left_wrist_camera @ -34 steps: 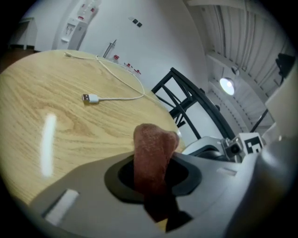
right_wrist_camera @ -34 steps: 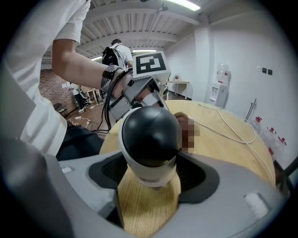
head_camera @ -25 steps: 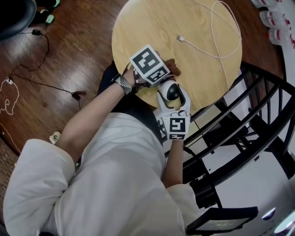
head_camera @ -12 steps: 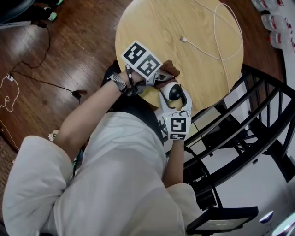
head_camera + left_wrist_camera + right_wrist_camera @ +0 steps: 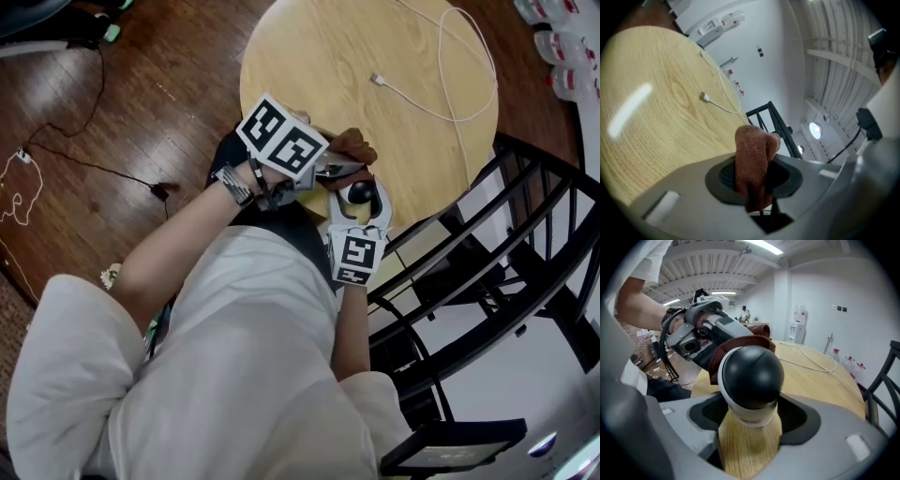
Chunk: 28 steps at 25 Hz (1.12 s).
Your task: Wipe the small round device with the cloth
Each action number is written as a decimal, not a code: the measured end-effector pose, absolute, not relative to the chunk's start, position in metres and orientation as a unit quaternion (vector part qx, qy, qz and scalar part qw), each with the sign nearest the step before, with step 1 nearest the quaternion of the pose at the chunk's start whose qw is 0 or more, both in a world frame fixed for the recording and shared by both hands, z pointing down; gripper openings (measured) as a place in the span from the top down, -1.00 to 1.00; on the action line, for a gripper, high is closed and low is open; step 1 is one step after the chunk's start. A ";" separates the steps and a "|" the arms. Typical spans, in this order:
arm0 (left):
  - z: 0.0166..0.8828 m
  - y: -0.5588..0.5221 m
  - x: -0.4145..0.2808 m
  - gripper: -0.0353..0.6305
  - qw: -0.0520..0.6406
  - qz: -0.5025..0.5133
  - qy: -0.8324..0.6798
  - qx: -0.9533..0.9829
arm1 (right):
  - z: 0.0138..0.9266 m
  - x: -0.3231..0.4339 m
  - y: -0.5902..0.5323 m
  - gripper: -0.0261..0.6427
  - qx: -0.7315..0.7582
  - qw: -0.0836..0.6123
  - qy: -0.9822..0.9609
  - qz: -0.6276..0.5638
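Note:
The small round device (image 5: 360, 190), a black dome in a white shell, sits at the near edge of the round wooden table (image 5: 375, 56). My right gripper (image 5: 361, 214) is shut on its base; in the right gripper view the device (image 5: 750, 373) stands upright between the jaws of that gripper (image 5: 750, 420). My left gripper (image 5: 337, 167) is shut on a brown cloth (image 5: 354, 145), held just behind and above the device. In the left gripper view the cloth (image 5: 752, 154) sticks up out of the gripper (image 5: 754, 180). From the right gripper view the cloth (image 5: 743, 344) lies against the dome's far side.
A white cable (image 5: 441, 94) loops across the far part of the table. A black metal frame (image 5: 525, 244) stands close on the right. Bottles (image 5: 562, 56) line the top right. Wires (image 5: 94, 159) trail on the wooden floor at left.
My left gripper has risen and rolled, carrying the cloth from the device's left side to behind and above it. The right gripper and the device have stayed put.

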State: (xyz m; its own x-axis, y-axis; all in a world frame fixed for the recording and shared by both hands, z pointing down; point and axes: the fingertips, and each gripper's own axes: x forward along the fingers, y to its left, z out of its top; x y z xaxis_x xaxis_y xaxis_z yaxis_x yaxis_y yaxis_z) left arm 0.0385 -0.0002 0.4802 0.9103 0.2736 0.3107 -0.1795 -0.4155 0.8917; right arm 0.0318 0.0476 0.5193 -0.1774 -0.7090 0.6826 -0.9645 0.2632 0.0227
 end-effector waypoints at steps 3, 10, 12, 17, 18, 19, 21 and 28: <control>0.469 0.002 0.039 0.59 0.492 0.221 0.034 0.842 | 0.521 0.035 0.046 -0.06 0.594 0.304 -0.706 0.239; 0.458 0.005 0.046 0.58 0.402 0.254 0.037 0.879 | 0.522 0.037 0.048 -0.06 0.549 0.307 -0.736 0.250; 0.459 0.006 0.046 0.58 0.401 0.254 0.036 0.879 | 0.521 0.036 0.055 -0.06 0.479 0.324 -0.779 0.241; 0.460 0.007 0.045 0.57 0.406 0.253 0.036 0.877 | 0.516 0.043 0.058 -0.07 0.361 0.367 -0.841 0.164; 0.460 0.007 0.045 0.57 0.406 0.253 0.036 0.878 | 0.516 0.043 0.057 -0.09 0.346 0.372 -0.848 0.155; 0.461 0.006 0.045 0.57 0.405 0.254 0.036 0.878 | 0.517 0.041 0.055 -0.10 0.330 0.377 -0.853 0.147; 0.462 0.007 0.045 0.57 0.404 0.255 0.036 0.878 | 0.520 0.036 0.054 -0.10 0.298 0.385 -0.863 0.135; 0.461 0.004 0.045 0.58 0.413 0.259 0.035 0.872 | 0.519 0.029 0.049 -0.10 0.281 0.354 -0.880 0.145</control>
State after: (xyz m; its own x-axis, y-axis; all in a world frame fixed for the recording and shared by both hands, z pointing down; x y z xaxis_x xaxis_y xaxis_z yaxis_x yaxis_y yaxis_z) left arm 0.0449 0.0035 0.4614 0.8637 0.2748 0.4225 -0.1529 -0.6559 0.7392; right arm 0.0287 0.0494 0.5186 -0.5922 -0.3922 0.7039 -0.5970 0.8003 -0.0563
